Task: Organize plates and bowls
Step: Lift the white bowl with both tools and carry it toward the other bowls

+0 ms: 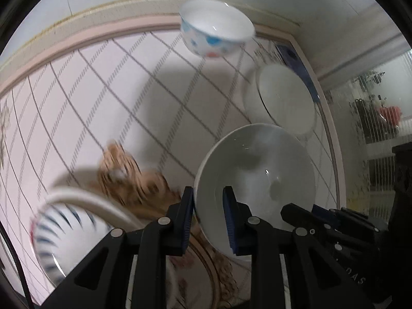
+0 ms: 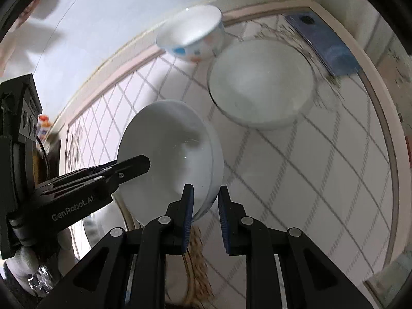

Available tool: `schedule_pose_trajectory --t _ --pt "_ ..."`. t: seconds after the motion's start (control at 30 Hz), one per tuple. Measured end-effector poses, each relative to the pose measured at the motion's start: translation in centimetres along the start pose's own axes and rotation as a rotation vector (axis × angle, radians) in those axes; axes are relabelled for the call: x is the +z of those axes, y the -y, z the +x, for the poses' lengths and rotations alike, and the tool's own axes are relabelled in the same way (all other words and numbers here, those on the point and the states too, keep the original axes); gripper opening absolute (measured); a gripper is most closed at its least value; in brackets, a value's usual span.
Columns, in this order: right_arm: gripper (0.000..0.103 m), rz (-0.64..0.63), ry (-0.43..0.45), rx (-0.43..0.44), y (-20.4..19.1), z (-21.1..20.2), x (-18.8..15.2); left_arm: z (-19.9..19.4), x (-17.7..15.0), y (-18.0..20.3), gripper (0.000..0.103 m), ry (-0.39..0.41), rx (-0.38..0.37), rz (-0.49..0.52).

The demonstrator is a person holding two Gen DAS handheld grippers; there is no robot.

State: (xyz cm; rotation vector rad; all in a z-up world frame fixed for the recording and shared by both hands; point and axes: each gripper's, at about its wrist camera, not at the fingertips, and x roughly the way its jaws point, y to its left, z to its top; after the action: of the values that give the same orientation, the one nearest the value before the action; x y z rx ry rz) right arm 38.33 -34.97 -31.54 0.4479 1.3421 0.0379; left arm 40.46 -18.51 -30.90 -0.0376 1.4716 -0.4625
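Both of our tongs grip the same plain white bowl (image 1: 255, 177), held tilted above the tabletop (image 1: 103, 90) with its checked cloth. Our left tongs (image 1: 208, 219) are closed on the near rim, one blue pad outside the wall and one inside; our right tongs (image 2: 204, 216) pinch the rim on the other side in the same way. In the right wrist view the left tongs reach in from the left edge, their tip over the bowl's hollow. Beyond it a white plate (image 1: 285, 100) lies flat on the cloth, and farther back, near the tabletop's rim, sits a small bowl with blue and red spots (image 1: 215, 29). Beside the plate lies a blue flat object (image 2: 324, 43), blurred. Low on the left in the left wrist view a blue-striped bowl (image 1: 61, 234) stands next to a brown patterned patch on the cloth.
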Motion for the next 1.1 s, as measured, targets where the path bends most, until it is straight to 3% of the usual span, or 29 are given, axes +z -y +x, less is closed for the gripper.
schedule_pose_trajectory --t 0.23,0.47,1.1 --pt "0.021 0.011 -0.044 0.001 4.2 -1.3 -5.4 1.8 -3.9 2.7 0.02 -0.028 0.018 0.033" --pt "0.021 0.039 -0.065 -0.002 7.2 -0.2 -7.5 3.6 -4.7 4.7 0.02 -0.055 0.041 0.06" --pt "0.021 0.072 -0.113 0.035 9.4 -0.1 -6.9 5.0 -3.8 6.6 0.02 -0.086 0.078 0.086"
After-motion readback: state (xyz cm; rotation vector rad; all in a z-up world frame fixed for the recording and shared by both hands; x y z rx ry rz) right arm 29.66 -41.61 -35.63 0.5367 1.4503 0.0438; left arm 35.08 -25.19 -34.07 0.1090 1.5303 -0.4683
